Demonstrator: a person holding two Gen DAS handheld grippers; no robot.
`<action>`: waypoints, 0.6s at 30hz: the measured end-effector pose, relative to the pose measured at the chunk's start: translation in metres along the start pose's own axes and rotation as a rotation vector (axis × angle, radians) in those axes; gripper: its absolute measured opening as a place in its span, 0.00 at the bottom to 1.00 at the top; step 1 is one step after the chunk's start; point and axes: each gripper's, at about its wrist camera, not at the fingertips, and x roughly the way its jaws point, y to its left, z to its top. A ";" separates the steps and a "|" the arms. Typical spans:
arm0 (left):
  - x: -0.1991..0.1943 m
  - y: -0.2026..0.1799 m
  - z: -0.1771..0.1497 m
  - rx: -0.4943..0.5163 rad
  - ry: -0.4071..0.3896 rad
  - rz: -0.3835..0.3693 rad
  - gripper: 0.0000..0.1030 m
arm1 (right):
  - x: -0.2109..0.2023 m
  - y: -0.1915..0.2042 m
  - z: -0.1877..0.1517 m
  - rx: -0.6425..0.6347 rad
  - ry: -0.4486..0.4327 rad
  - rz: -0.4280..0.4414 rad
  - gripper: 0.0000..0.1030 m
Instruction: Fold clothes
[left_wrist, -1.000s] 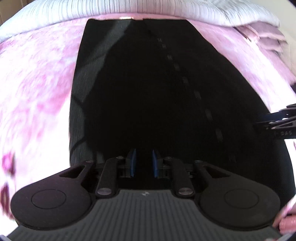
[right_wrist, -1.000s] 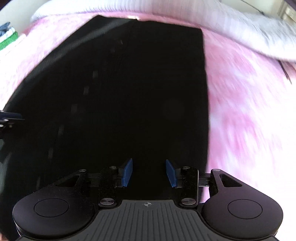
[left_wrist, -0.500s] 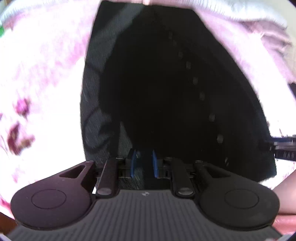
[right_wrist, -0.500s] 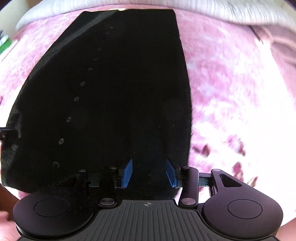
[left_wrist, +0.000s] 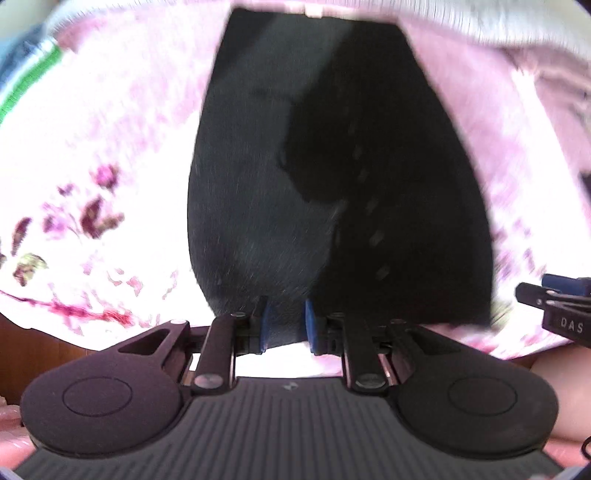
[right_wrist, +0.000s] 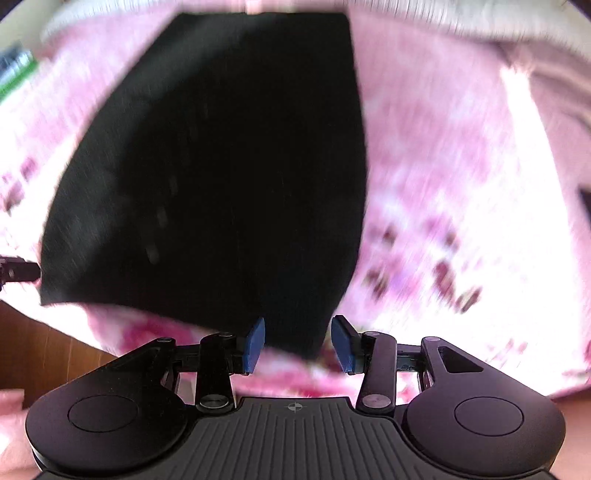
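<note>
A black garment (left_wrist: 388, 166) lies folded into a long panel on a pink flowered bedspread (left_wrist: 92, 147). My left gripper (left_wrist: 284, 314) is at its near left corner. Dark cloth fills the narrow gap between the blue pads, which press on it while the jaws are opening slightly. In the right wrist view the black garment (right_wrist: 221, 166) reaches down to my right gripper (right_wrist: 297, 332). Its pads stand wide apart around the near right corner, and pink shows between the cloth and the right pad. Each gripper's tip shows at the other view's edge.
A white ribbed cover (left_wrist: 480, 33) lies across the far end of the bed. A green-striped item (left_wrist: 33, 81) sits at the far left. The bed's near edge and brown wooden floor (right_wrist: 37, 343) show below. A hand (left_wrist: 565, 369) is at the lower right.
Both views have pulled up and back from the garment. Its near edge, the bed's edge and the floor have come into sight. The garment's corners stay between both pairs of pads.
</note>
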 end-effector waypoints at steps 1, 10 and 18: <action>-0.016 -0.007 0.000 -0.013 -0.026 0.006 0.19 | -0.016 -0.002 0.005 0.021 -0.043 0.018 0.43; -0.155 -0.068 -0.039 -0.049 -0.197 0.017 0.32 | -0.169 -0.031 0.000 0.168 -0.226 0.194 0.44; -0.205 -0.093 -0.086 -0.033 -0.223 0.047 0.33 | -0.201 -0.026 -0.065 0.024 -0.167 0.151 0.45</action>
